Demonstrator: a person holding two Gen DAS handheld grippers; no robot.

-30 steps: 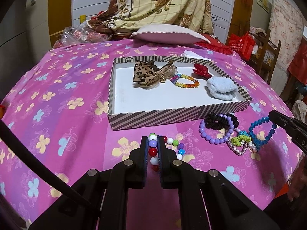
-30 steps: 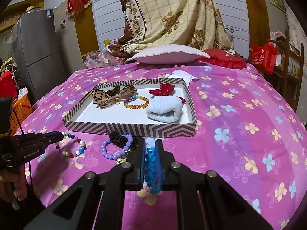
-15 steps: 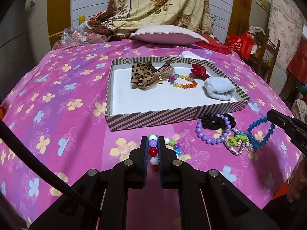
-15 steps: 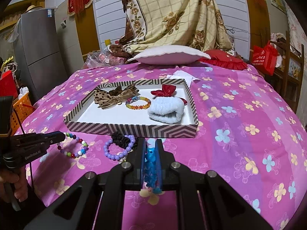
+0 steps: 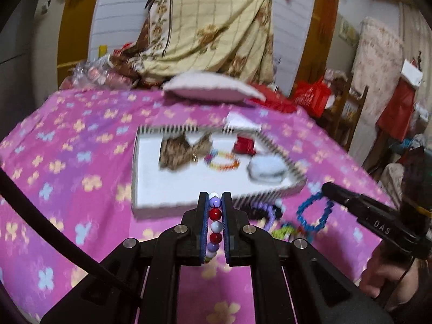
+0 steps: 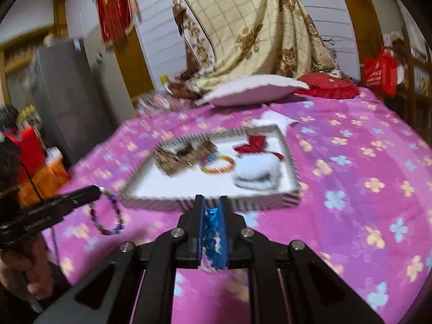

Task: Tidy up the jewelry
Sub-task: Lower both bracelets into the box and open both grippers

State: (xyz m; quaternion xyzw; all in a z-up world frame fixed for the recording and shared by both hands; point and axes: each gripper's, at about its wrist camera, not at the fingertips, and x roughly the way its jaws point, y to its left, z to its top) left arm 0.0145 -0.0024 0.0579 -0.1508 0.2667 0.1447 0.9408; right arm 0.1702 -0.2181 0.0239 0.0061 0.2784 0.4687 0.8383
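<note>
While each strand hangs from closed jaws above the bed (image 6: 364, 162), the left gripper (image 5: 215, 225) clamps the multicoloured bead bracelet (image 5: 215, 213) and the right gripper (image 6: 211, 233) clamps the blue bead bracelet (image 6: 213, 232), both short of the striped tray (image 6: 210, 202). Both bracelets look light and limp, their beads hard and probably slick; a pinch across several beads, as here, seems safest. The purple bracelet (image 5: 266, 212) lies on the bedspread beside the tray.
</note>
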